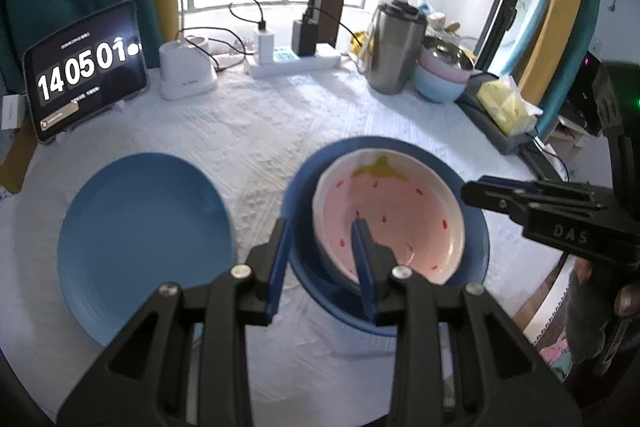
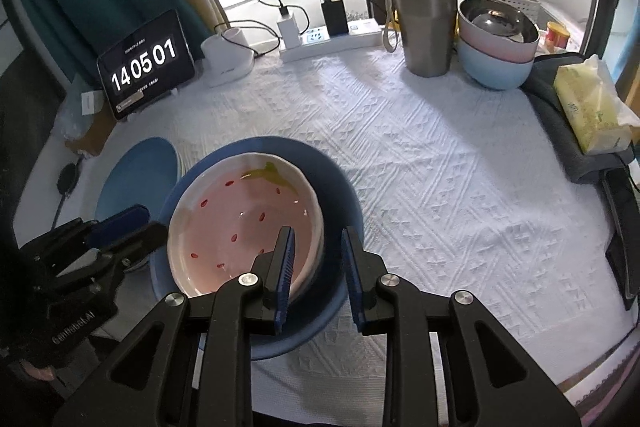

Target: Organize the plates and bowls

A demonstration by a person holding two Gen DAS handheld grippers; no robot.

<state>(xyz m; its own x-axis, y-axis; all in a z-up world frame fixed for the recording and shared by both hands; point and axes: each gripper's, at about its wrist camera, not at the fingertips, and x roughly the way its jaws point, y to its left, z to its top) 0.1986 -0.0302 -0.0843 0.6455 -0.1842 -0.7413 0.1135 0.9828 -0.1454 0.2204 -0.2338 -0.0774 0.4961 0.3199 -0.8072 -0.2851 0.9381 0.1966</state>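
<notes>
In the left wrist view the left gripper (image 1: pixel 322 259) sits low in the centre of the frame, its blue fingers (image 1: pixel 363 259) straddling the near rim of the strawberry bowl (image 1: pixel 388 215): one finger is inside the pink bowl, the other outside over the blue plate (image 1: pixel 478 227) beneath. Whether the pads actually press on the rim cannot be told; a gap seems to show.

In the right wrist view the right gripper (image 2: pixel 318 275) straddles the bowl's opposite edge in the same way, one finger over the pink inside, the other over the blue plate's rim. Again a firm clench cannot be confirmed.

The bowl rests tilted inside the blue plate, centre-right in the left view and centre-left in the right. A second blue plate (image 1: pixel 144 243) lies flat on the white-clothed surface (image 1: pixel 256 131) at the left, just apart from the first.

Judged from this, the step in hand is lifting the bowl off the plate with both grippers. To do it well, seat each rim deep between the pads before closing, close both sides evenly, and raise them together, level, so the glazed bowl neither slips nor drags the plate. Stacked bowls (image 2: pixel 496 63) wait at the upper right, beside a steel tumbler (image 2: pixel 426 19).
</notes>
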